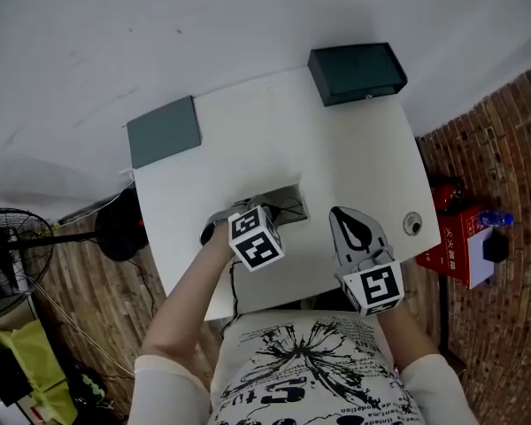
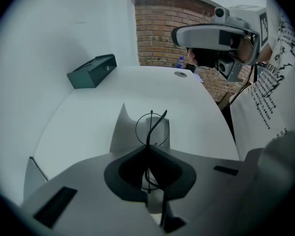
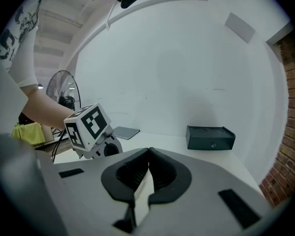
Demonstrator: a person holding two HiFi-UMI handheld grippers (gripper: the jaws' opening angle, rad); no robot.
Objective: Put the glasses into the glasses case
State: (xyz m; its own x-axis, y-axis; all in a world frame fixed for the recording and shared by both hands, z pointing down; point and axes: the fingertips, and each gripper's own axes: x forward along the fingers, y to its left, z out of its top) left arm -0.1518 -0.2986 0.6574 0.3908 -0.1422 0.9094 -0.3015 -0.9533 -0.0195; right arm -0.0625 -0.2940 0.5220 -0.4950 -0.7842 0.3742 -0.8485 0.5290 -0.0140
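The thin black wire-rimmed glasses [image 2: 151,128] stand edge-on between the jaws of my left gripper [image 2: 148,149], which is shut on their frame. In the head view this gripper [image 1: 267,212] points steeply down over the near middle of the white table [image 1: 354,158], its marker cube covering most of the glasses [image 1: 289,207]. The dark green glasses case [image 1: 357,72] sits shut at the far right corner, well away from both grippers; it also shows in the gripper views [image 2: 92,72] [image 3: 210,137]. My right gripper [image 1: 339,213] hovers shut and empty to the right, tips together [image 3: 148,154].
A pale grey sheet [image 2: 123,132] lies on the table under the glasses. A grey-green flat pad [image 1: 164,131] sits at the far left corner. A small round metal fitting [image 1: 412,223] is near the right edge. A red box [image 1: 456,242] and a fan [image 1: 4,255] stand on the floor.
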